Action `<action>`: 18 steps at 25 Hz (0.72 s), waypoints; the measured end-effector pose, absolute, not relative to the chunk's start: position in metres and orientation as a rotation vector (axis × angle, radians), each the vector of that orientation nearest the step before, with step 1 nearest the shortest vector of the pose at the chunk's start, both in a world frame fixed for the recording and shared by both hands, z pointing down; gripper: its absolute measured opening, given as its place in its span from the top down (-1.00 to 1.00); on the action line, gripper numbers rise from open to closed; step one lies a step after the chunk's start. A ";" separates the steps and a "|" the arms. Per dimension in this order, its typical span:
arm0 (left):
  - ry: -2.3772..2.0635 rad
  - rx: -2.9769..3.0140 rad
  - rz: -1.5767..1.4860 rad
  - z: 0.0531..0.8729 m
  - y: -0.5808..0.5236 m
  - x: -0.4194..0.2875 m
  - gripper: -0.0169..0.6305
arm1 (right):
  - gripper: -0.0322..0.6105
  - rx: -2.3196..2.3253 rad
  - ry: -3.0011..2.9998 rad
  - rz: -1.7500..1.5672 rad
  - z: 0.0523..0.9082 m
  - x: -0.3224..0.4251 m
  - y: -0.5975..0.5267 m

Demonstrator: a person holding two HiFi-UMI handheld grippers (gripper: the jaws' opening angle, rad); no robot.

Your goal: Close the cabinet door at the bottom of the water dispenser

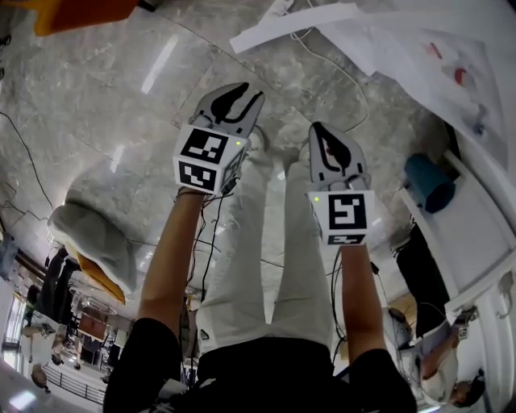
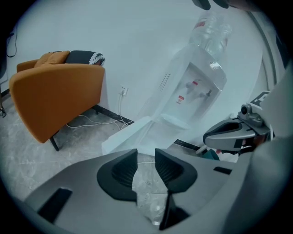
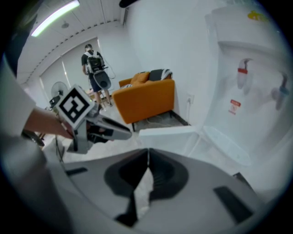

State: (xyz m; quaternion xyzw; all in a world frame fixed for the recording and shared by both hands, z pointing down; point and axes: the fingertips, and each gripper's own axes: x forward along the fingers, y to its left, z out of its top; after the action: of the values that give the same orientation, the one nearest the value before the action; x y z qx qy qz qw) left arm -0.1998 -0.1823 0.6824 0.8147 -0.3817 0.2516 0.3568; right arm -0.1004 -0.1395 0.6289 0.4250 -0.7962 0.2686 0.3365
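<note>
Left claw [image 2: 145, 154], white cabinet door [image 2: 130, 135] (open)

Bright even light, ceiling strip [image 3: 54, 17] glowing up-left of the right fingers [image 3: 161, 173], glare streaks on marble floor [image 1: 158, 64] beyond the left fingertips [image 1: 230, 101], dark fisheye corners.

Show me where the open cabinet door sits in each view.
Head view: cabinet door, top centre.
Left gripper view: cabinet door, centre, above the jaws.
Right gripper view: cabinet door, centre, above the jaws.
Shared landmark: water dispenser, right of it in all three.
</note>
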 end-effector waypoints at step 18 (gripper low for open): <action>-0.926 2.083 0.789 0.766 -0.229 -0.232 0.02 | 0.79 1.094 -2.025 0.715 0.660 -0.104 -0.152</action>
State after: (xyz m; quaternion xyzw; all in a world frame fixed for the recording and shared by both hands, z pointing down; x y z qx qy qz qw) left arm -0.2316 -0.2288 0.7659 0.8068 -0.3586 0.3055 0.3566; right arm -0.1036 -0.1518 0.6604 0.4239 -0.7847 0.2770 0.3576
